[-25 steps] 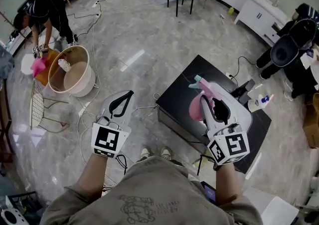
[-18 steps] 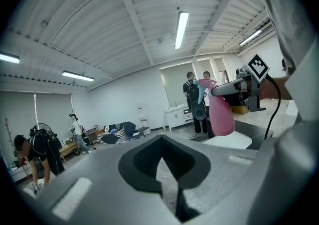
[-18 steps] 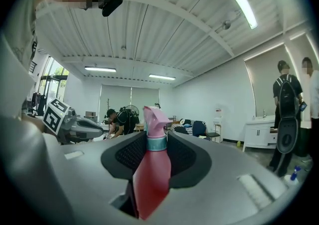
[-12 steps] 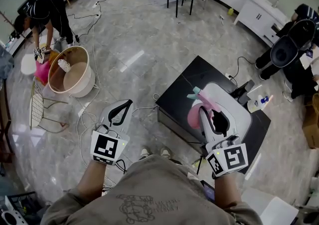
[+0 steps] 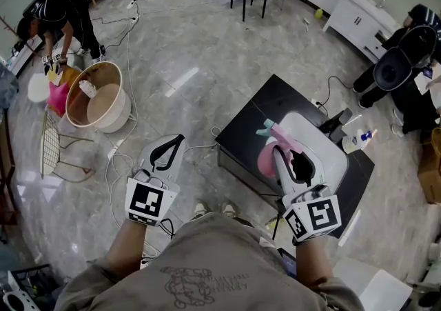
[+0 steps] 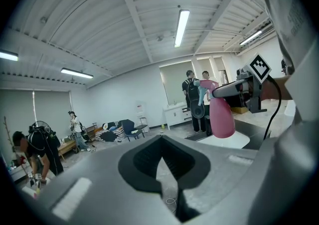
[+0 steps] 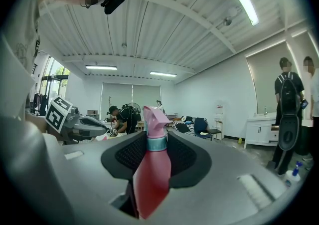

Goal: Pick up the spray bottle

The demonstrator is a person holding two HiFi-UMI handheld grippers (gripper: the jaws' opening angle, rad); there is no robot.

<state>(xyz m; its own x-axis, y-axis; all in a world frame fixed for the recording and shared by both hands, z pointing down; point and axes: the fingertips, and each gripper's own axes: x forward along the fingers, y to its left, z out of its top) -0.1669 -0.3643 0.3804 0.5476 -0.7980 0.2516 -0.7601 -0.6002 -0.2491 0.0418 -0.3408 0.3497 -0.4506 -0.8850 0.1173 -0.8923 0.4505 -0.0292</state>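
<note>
One pink spray bottle (image 7: 151, 174), likely light, stiff and slick plastic, is held upright over the black table (image 5: 256, 106) near its front edge, clamped under its teal collar (image 7: 156, 143) in the right tongs (image 5: 277, 153), a sound hold against slipping; the left tongs (image 6: 160, 158) are closed together, empty.

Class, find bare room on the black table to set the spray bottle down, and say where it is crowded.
Free: the bare strip of the black table along its left edge, beside the white mat. Crowded: the mat's left side, under the right tongs holding the spray bottle.
</note>
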